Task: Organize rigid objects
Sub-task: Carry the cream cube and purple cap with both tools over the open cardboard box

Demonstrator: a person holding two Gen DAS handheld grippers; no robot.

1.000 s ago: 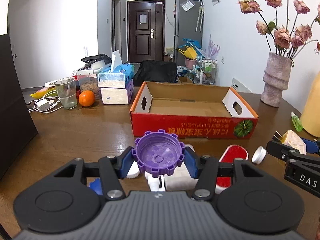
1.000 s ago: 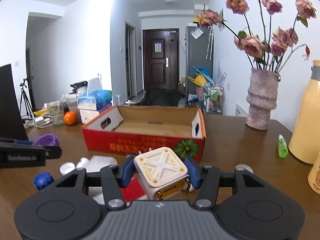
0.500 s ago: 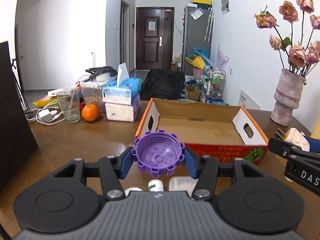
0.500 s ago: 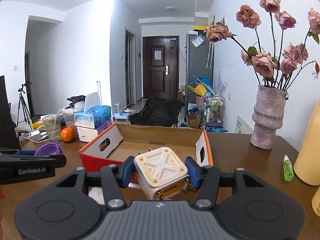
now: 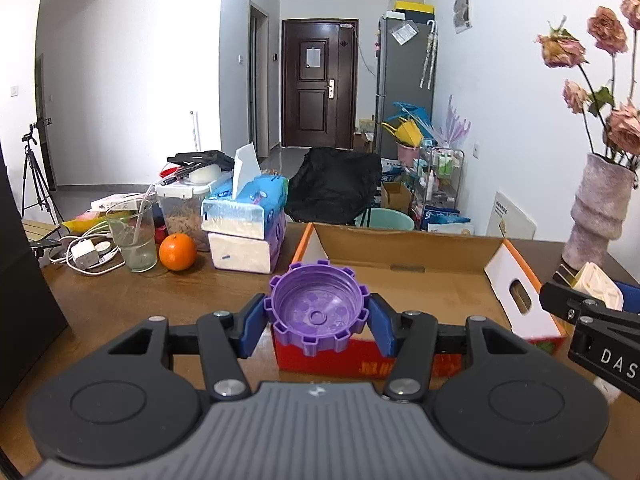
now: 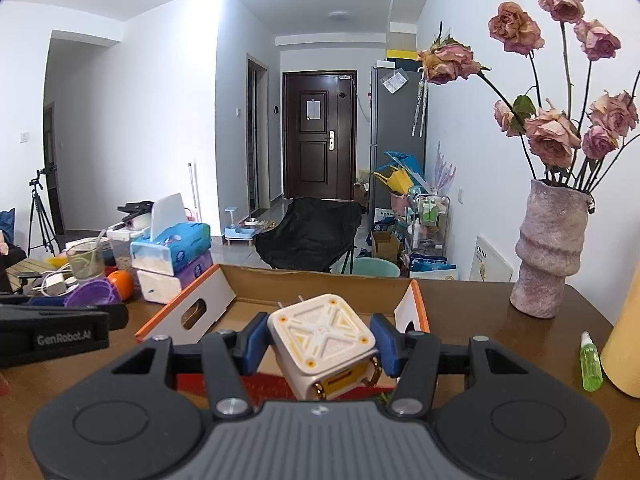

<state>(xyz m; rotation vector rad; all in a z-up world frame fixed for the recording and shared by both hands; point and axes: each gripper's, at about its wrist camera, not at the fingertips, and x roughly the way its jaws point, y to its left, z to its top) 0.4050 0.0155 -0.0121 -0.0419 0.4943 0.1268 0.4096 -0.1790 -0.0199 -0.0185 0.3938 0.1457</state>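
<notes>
My left gripper (image 5: 317, 322) is shut on a purple notched cap (image 5: 318, 310), hollow side up, held over the near wall of the red cardboard box (image 5: 404, 280). My right gripper (image 6: 322, 342) is shut on a white and yellow cube-shaped plug adapter (image 6: 324, 338), held above the near edge of the same box (image 6: 224, 292). In the left wrist view the right gripper (image 5: 596, 320) enters from the right with the adapter (image 5: 598, 286). In the right wrist view the left gripper (image 6: 56, 328) shows at the left with the purple cap (image 6: 92, 294). The box floor looks bare.
Left of the box stand stacked tissue packs (image 5: 246, 226), an orange (image 5: 177, 252), a glass (image 5: 132, 238) and a charger with cables (image 5: 84, 256). A vase of dried roses (image 6: 548, 256), a green spray bottle (image 6: 591, 362) and a yellow flask (image 6: 624, 344) stand at the right.
Both grippers rose and moved forward toward the box with their objects still held. The loose pieces on the table in front of the box have dropped out of view below the grippers.
</notes>
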